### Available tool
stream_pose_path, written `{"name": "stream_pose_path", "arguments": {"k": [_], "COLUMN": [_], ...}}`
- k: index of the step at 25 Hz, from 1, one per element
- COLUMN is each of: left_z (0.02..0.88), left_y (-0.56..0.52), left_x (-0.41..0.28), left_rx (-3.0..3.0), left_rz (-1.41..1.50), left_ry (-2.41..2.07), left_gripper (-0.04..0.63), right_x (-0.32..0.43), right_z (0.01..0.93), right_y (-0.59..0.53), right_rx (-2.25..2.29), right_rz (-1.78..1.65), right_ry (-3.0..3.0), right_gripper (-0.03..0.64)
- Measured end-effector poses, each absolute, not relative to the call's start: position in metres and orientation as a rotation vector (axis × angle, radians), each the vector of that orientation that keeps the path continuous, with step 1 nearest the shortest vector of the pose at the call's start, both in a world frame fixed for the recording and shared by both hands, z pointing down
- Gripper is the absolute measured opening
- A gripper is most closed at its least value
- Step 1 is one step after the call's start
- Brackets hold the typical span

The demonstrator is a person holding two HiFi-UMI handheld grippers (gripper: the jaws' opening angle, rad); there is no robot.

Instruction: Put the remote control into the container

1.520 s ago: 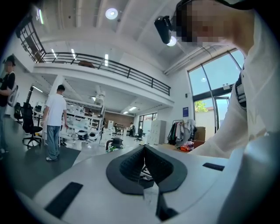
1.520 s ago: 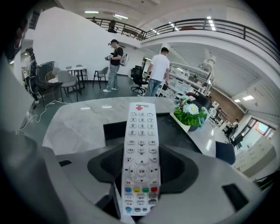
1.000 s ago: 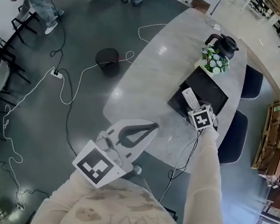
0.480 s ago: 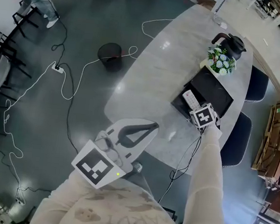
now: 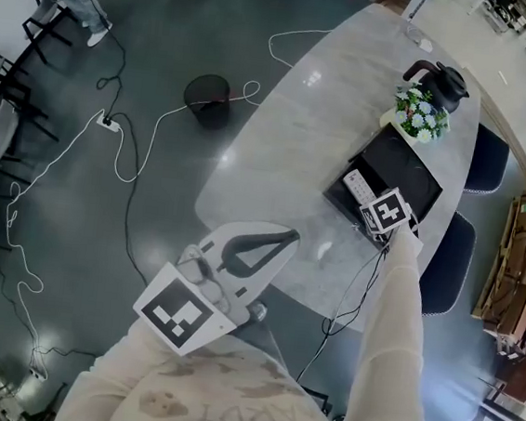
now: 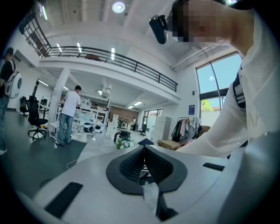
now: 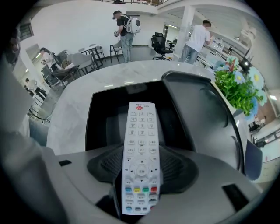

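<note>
right claw [image 5: 374,207] nudged farther over black container [image 7: 100,113], pinching remote control [image 7: 140,153]; flowers [image 7: 238,85], kettle [image 5: 442,82] beyond; left claw [image 6: 143,164] pressed together.

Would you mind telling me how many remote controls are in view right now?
1. The remote control is clamped in the right gripper, over the black container. Part of the container's floor is hidden, so another could lie there.

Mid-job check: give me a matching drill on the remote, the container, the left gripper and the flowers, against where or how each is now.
1 remote control
2 container
3 left gripper
4 flowers

A shut, nothing in it
B beside the dark jug
C clamped in the right gripper
D black, open-topped, on the table

Pairs: 1-C, 2-D, 3-A, 4-B
</note>
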State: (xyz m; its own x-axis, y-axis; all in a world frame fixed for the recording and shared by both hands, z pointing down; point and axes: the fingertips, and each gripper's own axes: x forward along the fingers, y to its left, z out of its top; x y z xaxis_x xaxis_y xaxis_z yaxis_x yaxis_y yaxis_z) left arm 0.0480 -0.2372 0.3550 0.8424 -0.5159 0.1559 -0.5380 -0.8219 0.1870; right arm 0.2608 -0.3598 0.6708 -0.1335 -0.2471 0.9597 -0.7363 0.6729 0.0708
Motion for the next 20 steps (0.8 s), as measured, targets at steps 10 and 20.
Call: {"name": "stream_pose_path", "arguments": {"k": [10, 20], "left_z": [0.3598, 0.3574], "left_y": [-0.2372, -0.2344], "left_x": [0.0517, 0.0557], "left_rx": [2.794, 2.803], "left_rz": [0.155, 0.157], "left_ry": [-0.798, -0.802], "left_gripper": [0.012, 0.012], "right_x": [0.2587, 0.2601], "right_z": [0.6740, 0.6729], "right_y": [-0.3579, -0.3549], "right_rx": [0.779, 0.730], "right_rz": [0.535, 0.497], "right_ry": [-1.700, -1.654], "right_gripper": [0.238, 0.238]}}
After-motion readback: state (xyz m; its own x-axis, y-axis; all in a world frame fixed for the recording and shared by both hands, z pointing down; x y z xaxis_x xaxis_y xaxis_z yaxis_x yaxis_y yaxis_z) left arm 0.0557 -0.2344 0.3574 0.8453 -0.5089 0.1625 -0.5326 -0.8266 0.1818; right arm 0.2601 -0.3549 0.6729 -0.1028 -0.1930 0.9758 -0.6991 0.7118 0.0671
